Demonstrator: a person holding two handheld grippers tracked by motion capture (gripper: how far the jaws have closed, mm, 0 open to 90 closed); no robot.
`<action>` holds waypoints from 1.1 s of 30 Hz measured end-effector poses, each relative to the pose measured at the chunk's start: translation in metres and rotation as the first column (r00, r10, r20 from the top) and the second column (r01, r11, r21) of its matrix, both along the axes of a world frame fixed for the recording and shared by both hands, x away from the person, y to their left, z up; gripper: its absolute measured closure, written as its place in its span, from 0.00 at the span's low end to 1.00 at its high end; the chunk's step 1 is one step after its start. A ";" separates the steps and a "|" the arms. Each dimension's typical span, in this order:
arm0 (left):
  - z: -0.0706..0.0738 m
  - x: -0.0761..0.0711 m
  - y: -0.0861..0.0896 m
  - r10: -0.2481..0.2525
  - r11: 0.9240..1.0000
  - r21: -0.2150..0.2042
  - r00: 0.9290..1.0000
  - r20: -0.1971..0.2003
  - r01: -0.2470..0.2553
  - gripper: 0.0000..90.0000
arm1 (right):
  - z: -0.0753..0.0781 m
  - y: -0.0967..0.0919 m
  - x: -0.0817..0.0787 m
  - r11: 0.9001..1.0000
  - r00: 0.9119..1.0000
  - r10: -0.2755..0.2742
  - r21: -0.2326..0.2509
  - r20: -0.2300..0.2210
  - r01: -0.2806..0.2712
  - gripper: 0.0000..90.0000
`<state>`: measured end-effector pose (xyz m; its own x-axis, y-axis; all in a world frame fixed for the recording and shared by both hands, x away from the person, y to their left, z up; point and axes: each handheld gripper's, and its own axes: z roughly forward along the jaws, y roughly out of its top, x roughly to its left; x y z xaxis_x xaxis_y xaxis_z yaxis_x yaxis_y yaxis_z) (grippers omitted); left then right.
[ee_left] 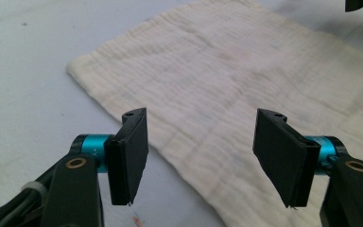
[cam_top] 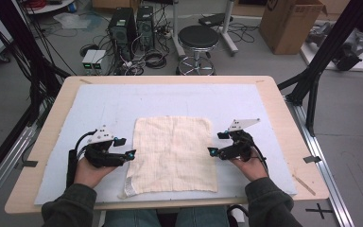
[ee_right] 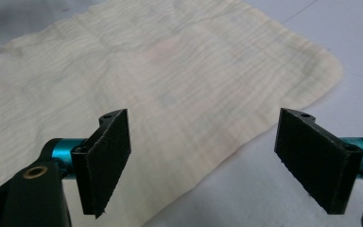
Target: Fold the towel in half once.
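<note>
A cream cloth (cam_top: 174, 152) lies spread flat on the pale blue mat (cam_top: 99, 101) in the middle of the table. My left gripper (cam_top: 124, 147) hovers just off the cloth's left edge, jaws open with nothing between them. In the left gripper view the cloth (ee_left: 246, 94) stretches ahead of the gripper (ee_left: 208, 158), its edge running under the gap. My right gripper (cam_top: 216, 144) sits at the cloth's right edge, also open and empty. In the right gripper view the gripper (ee_right: 217, 163) hangs over the cloth (ee_right: 160, 90) and its near edge.
The mat covers a wooden table (cam_top: 56, 101). Past its far edge stand a black stool (cam_top: 198, 40), computer towers (cam_top: 131, 26) with tangled cables and a cardboard box (cam_top: 290, 23). Black frame posts (cam_top: 319, 61) rise at the right. A small tag (cam_top: 129, 188) shows at the cloth's near left corner.
</note>
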<state>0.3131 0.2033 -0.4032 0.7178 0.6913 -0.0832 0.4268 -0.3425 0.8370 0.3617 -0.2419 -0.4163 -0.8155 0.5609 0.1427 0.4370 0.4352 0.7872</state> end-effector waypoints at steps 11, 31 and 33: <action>0.004 0.047 -0.006 0.037 0.999 -0.006 0.999 -0.019 -0.037 0.46 | 0.019 0.001 0.040 0.999 0.999 -0.034 -0.042 0.010 0.034 0.30; -0.004 0.119 -0.009 0.203 0.979 0.015 0.977 -0.063 -0.203 0.57 | 0.021 0.008 0.097 0.991 0.992 -0.122 -0.055 0.017 0.123 0.54; -0.013 0.124 -0.013 0.219 0.975 0.049 0.973 -0.076 -0.216 0.58 | 0.014 0.013 0.102 0.989 0.991 -0.132 -0.070 0.010 0.132 0.58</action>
<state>0.4372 0.1908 -0.4158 0.5419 0.8340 -0.1039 0.5603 -0.2664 0.7843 0.4635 -0.2292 -0.4024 -0.7342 0.6723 0.0949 0.4903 0.4284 0.7590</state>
